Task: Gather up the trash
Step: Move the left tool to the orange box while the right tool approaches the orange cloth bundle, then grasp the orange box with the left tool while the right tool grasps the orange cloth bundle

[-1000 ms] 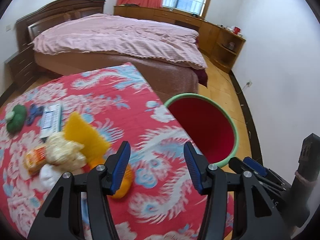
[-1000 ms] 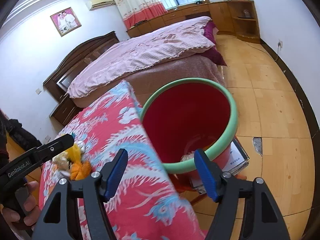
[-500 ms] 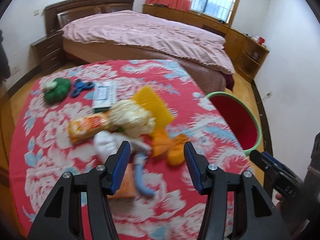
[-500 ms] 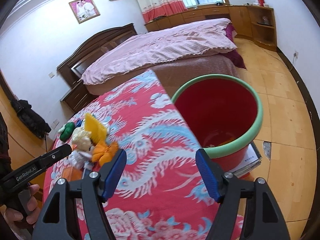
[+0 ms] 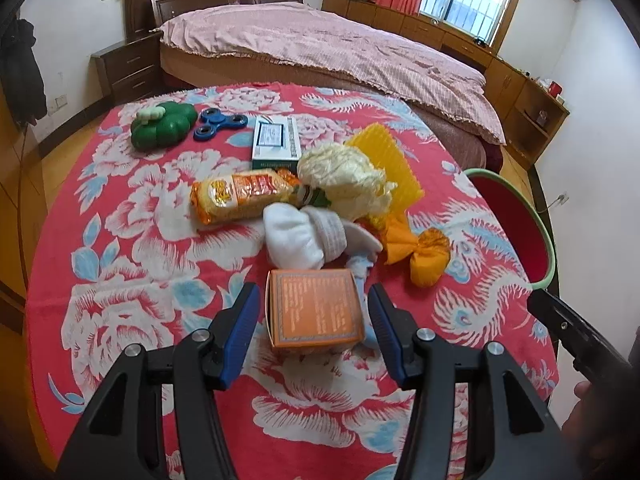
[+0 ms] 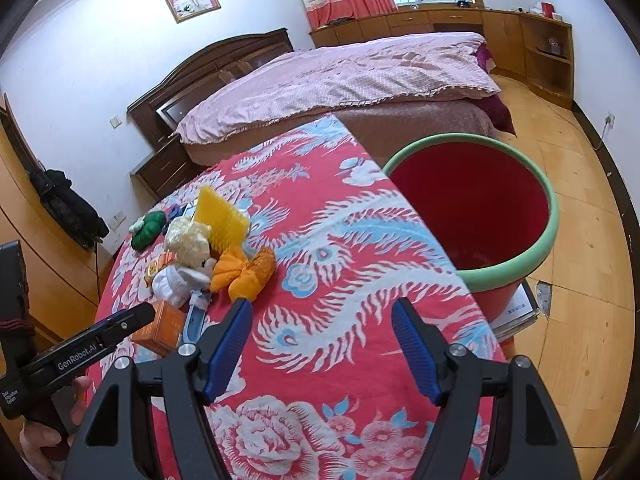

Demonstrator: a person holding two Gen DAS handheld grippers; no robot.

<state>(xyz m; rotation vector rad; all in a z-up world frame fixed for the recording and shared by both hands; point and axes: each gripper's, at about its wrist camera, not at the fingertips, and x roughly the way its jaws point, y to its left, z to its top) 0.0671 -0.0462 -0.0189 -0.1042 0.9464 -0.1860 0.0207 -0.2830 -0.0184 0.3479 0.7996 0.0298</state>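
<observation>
A pile of trash lies on the red flowered table (image 5: 120,240): an orange box (image 5: 314,310), a white sock bundle (image 5: 300,236), an orange wrapper (image 5: 424,254), a yellow snack packet (image 5: 240,196), a crumpled cream wrapper (image 5: 344,172) and a yellow card (image 5: 388,160). My left gripper (image 5: 312,322) is open with the orange box between its fingers, not touching. My right gripper (image 6: 322,344) is open and empty over the table's right part. A red bin with a green rim (image 6: 548,240) stands beside the table; it also shows in the left wrist view (image 5: 546,236).
A green toy (image 5: 162,128), a blue spinner (image 5: 220,122) and a white-green box (image 5: 276,142) lie at the table's far side. A bed (image 5: 320,48) stands behind, with a nightstand (image 5: 128,68) and wooden cabinets (image 6: 540,52). Papers (image 6: 516,312) lie under the bin.
My left gripper swung left from the bin to the trash pile and now straddles the orange box. My right gripper drew back from the bin over the table.
</observation>
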